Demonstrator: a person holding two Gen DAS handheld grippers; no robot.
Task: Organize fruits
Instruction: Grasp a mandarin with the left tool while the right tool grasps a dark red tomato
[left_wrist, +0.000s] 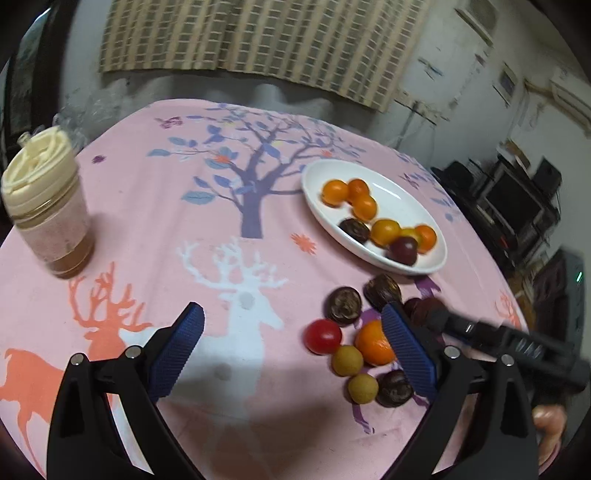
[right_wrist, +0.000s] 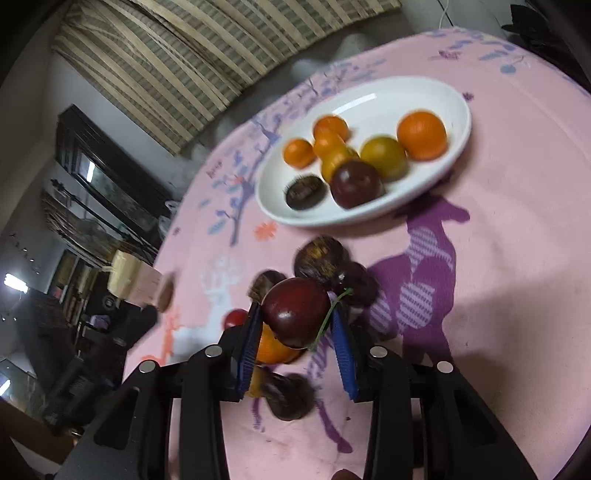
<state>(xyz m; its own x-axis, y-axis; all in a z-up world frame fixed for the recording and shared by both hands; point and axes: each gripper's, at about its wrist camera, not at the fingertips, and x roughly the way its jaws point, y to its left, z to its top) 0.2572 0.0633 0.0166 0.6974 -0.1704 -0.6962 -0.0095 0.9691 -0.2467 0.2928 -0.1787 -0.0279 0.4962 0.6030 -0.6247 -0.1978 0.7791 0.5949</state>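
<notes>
Where the right gripper (right_wrist: 295, 325) closes on the dark red plum (right_wrist: 297, 317), its blue pads (right_wrist: 248, 350) cover both flanks of the fruit, so the contact faces themselves cannot be seen; a thin green stem (right_wrist: 328, 317) curls out past the right pad. The plum sits between the fingertips, clamped, clear of the cloth. Beneath the fingers, an orange (right_wrist: 275, 349) and a dark round fruit (right_wrist: 290, 400) are partly masked by the left finger and by the plum. Motion blur smears these and the two dark fruits (right_wrist: 321, 256) just beyond the fingertips, so their kind cannot be determined.

The left gripper (left_wrist: 291, 334) stands with its jaws wide apart and nothing between them, above the pink tablecloth (left_wrist: 184, 229). Its right finger cuts across the loose pile: the orange (left_wrist: 371, 343) is half hidden behind the pad, with a red tomato (left_wrist: 322, 336), two yellow-brown fruits (left_wrist: 347, 360) and several dark brown ones (left_wrist: 345, 304) near it. In the left wrist view, the right gripper enters from the right edge as a blurred dark bar, and a fingertip of the person (left_wrist: 550, 424) shows at the lower right.

Further out, the white plate (left_wrist: 376, 254) lies beyond the pile, holding orange and yellow fruits and two dark ones. A jar with a cream lid (left_wrist: 48, 206) stands well apart at the left edge of the table, blurred.
</notes>
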